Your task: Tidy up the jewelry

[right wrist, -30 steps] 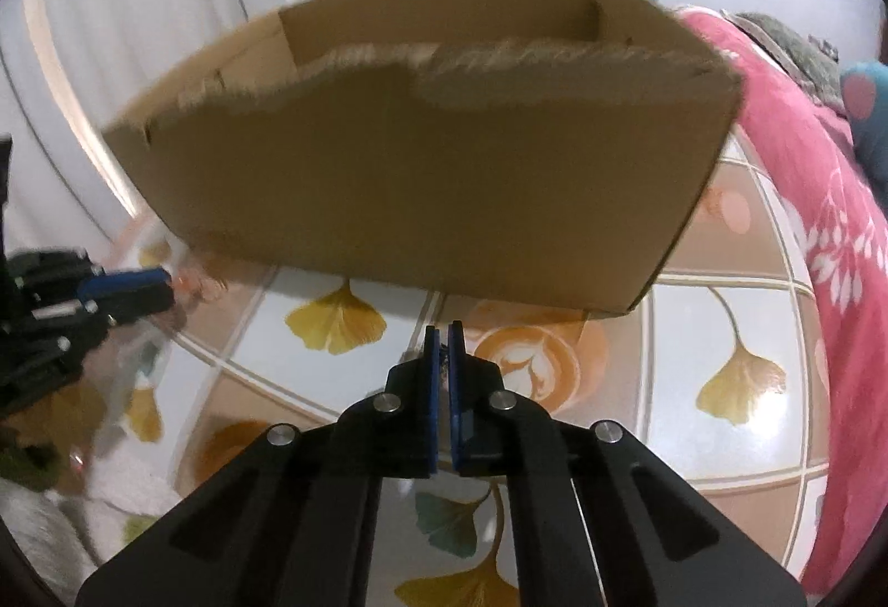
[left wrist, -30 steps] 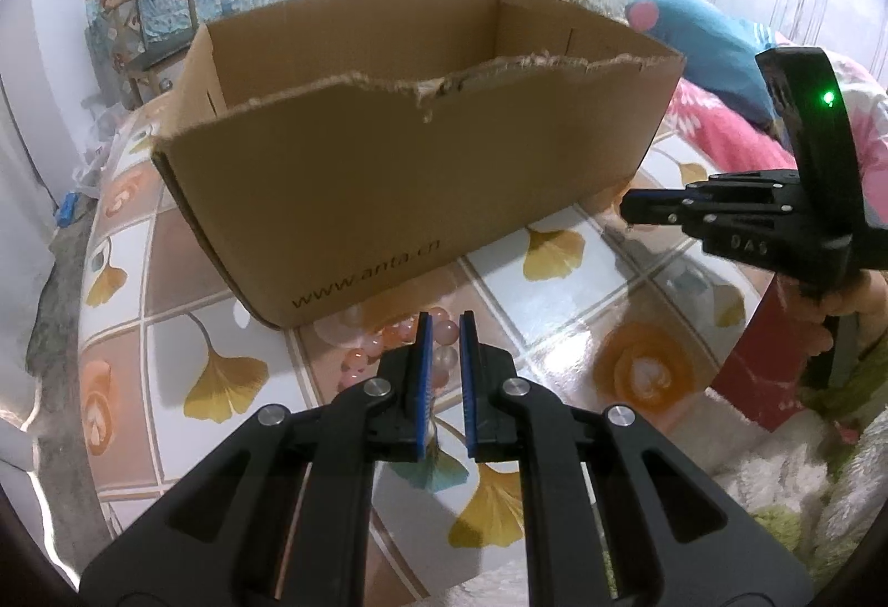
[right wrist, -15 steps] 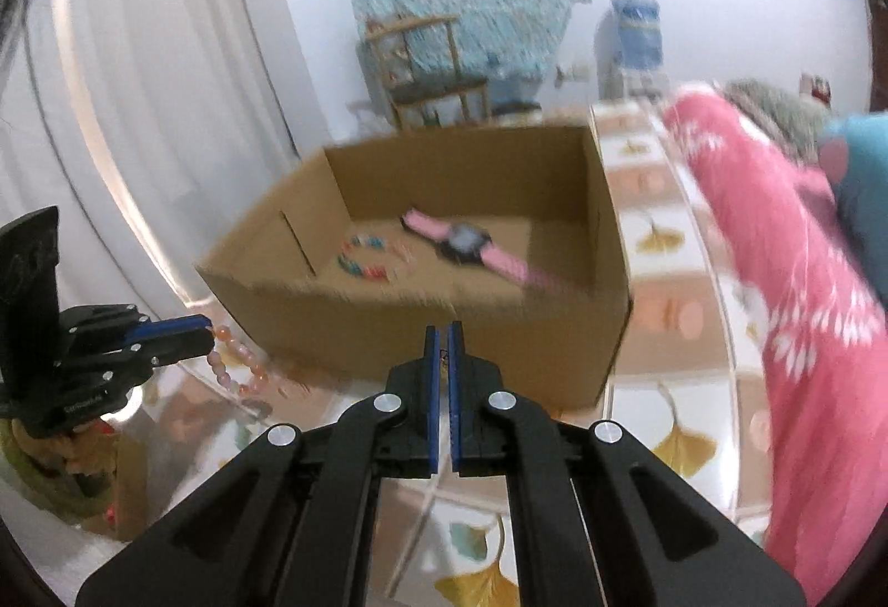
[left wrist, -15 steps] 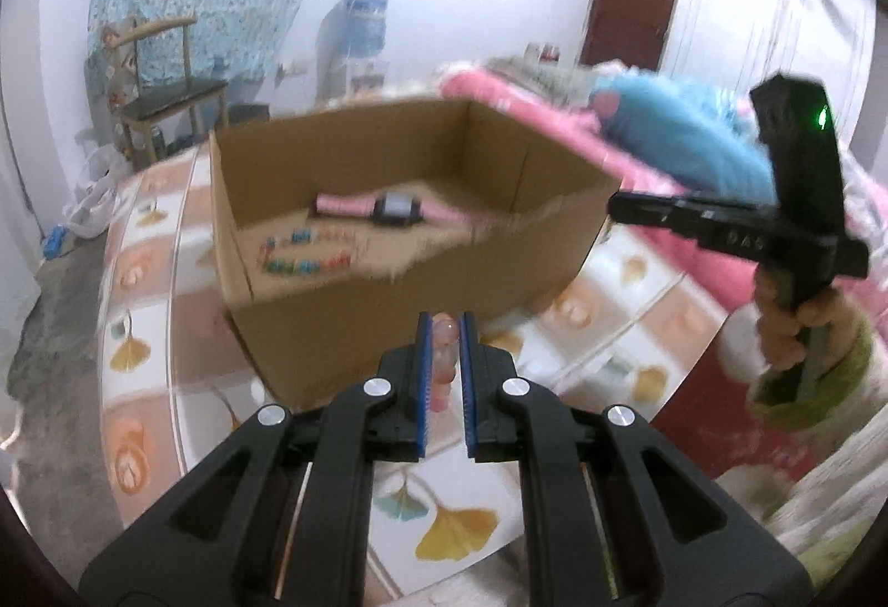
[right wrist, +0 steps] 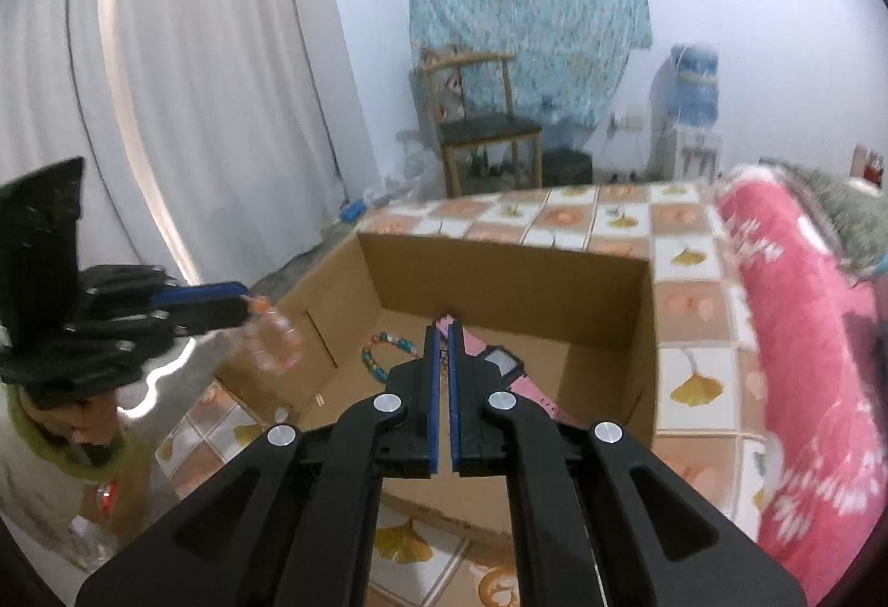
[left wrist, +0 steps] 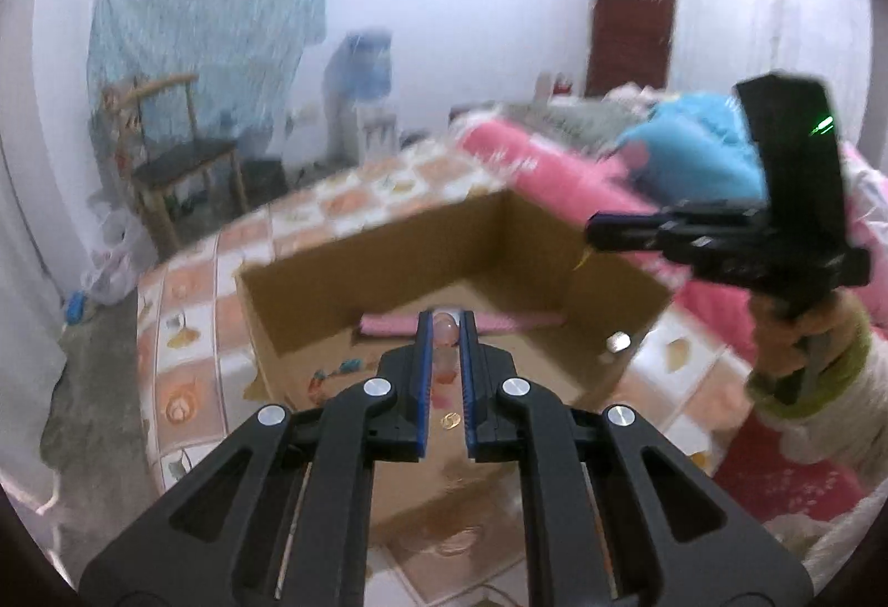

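My left gripper (left wrist: pixel 444 324) is shut on a pale pink bead bracelet (left wrist: pixel 445 334), held above the near wall of an open cardboard box (left wrist: pixel 499 241). In the right wrist view the bracelet (right wrist: pixel 273 336) hangs as a loop from the left gripper (right wrist: pixel 244 307) by the box's (right wrist: pixel 499 285) left wall. My right gripper (right wrist: pixel 444 329) is shut with nothing in it, above the box's near edge; it shows at the right (left wrist: pixel 599 232) in the left wrist view. Inside the box lie a pink watch (right wrist: pixel 499 363) and a colourful bead bracelet (right wrist: pixel 383 357).
The box stands on a table with a leaf-patterned tile cover (right wrist: pixel 688 385). A pink floral blanket (right wrist: pixel 788 329) runs along the right. A wooden chair (right wrist: pixel 483 130), a water dispenser (right wrist: pixel 688 107) and white curtains (right wrist: pixel 194 107) are behind.
Both grippers have risen from table level to above the box, so its inside now shows. The left one lifted the pink bead bracelet off the table in front of the box.
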`<control>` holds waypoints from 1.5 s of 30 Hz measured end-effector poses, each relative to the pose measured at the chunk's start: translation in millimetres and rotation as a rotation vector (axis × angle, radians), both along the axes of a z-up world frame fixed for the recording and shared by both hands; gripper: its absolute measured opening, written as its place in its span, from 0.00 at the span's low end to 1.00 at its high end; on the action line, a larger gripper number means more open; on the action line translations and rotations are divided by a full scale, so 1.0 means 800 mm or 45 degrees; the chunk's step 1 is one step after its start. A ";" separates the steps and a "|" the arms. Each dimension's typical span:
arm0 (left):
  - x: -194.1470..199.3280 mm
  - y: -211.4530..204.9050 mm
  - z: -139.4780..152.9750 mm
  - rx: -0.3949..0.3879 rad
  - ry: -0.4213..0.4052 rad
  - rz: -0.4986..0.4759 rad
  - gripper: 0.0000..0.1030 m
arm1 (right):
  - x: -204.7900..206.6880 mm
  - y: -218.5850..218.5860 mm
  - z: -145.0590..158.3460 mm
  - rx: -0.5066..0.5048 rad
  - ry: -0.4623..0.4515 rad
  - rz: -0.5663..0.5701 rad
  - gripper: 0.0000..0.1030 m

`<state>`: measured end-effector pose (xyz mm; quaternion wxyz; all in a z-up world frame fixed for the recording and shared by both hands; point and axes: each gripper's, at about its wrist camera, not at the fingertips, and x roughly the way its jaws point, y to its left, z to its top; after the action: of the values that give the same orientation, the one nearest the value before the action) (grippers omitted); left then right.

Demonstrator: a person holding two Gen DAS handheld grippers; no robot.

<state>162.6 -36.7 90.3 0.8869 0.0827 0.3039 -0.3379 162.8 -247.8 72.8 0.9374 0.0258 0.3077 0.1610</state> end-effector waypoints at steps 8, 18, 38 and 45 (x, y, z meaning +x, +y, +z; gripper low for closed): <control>0.061 0.000 -0.070 0.118 0.263 0.023 0.10 | 0.037 -0.010 -0.033 0.008 0.132 -0.006 0.03; 0.039 0.030 -0.041 -0.023 0.169 0.102 0.56 | 0.055 -0.023 -0.050 0.046 0.291 -0.027 0.03; -0.040 0.085 -0.019 -0.225 0.027 0.305 0.87 | 0.043 -0.034 -0.039 0.133 0.396 -0.188 0.21; -0.073 0.080 -0.001 -0.224 -0.092 0.399 0.92 | -0.047 -0.016 0.005 0.080 0.147 -0.325 0.61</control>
<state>104.3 27.2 89.5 0.9429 -0.0317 0.2504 -0.2175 125.3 -261.0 77.1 0.9297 0.1033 0.3502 0.0484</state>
